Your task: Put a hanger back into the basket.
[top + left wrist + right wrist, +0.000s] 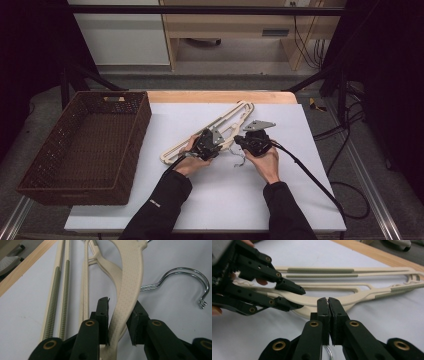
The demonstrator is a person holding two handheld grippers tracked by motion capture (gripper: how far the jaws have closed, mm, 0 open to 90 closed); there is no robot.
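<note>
So the cream plastic hangers lie stacked on the white table cover, running diagonally from mid-frame up toward the upper right of the high view, right of the brown wicker basket. The left gripper has a hanger's textured arm between its jaws, one pad against it and the other a hair off, so not clamped. The right gripper is squeezed closed just in front of the hangers, with a wire hook showing under the jaws at bottom centre; can't tell if it's pinched.
</note>
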